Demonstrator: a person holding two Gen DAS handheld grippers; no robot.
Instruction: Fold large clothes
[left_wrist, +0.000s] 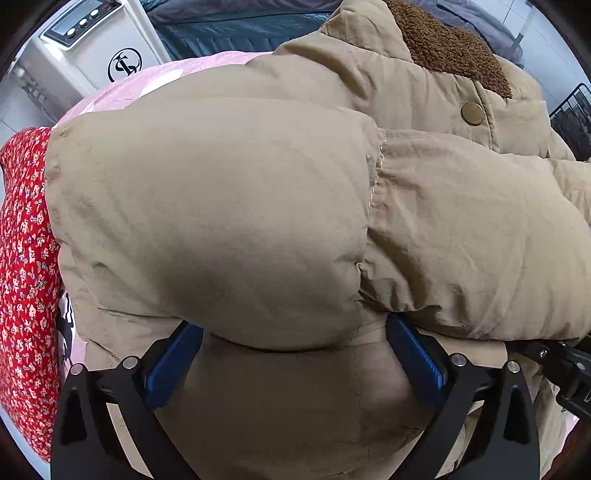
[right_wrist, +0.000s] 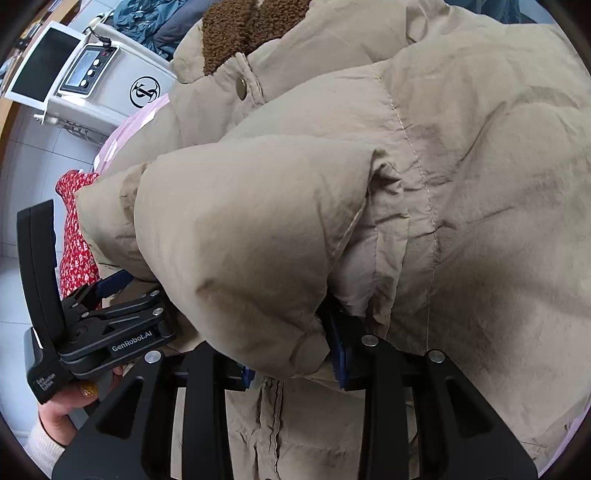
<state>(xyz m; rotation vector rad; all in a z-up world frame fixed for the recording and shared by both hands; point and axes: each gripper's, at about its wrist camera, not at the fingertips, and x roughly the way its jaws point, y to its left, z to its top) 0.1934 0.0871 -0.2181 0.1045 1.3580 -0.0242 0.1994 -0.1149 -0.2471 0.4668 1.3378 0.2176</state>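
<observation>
A large beige padded jacket (left_wrist: 258, 206) with a brown fleece collar (left_wrist: 443, 44) and a brass snap (left_wrist: 472, 112) lies on a pink sheet (left_wrist: 147, 88). It fills the right wrist view too (right_wrist: 369, 184). My left gripper (left_wrist: 295, 347) stands with its blue-padded jaws wide apart under a puffy fold, its fingertips hidden beneath it. My right gripper (right_wrist: 295, 354) has its jaws apart around another padded fold, tips hidden by fabric. The left gripper also shows in the right wrist view (right_wrist: 114, 317), held by a hand at the jacket's left edge.
A red floral cloth (left_wrist: 26, 258) lies left of the jacket. A white machine with a display and buttons (left_wrist: 92, 40) stands at the far left on a tiled floor. Dark blue and grey clothes (left_wrist: 236, 26) are piled behind. A black rack (left_wrist: 572, 114) is at the right.
</observation>
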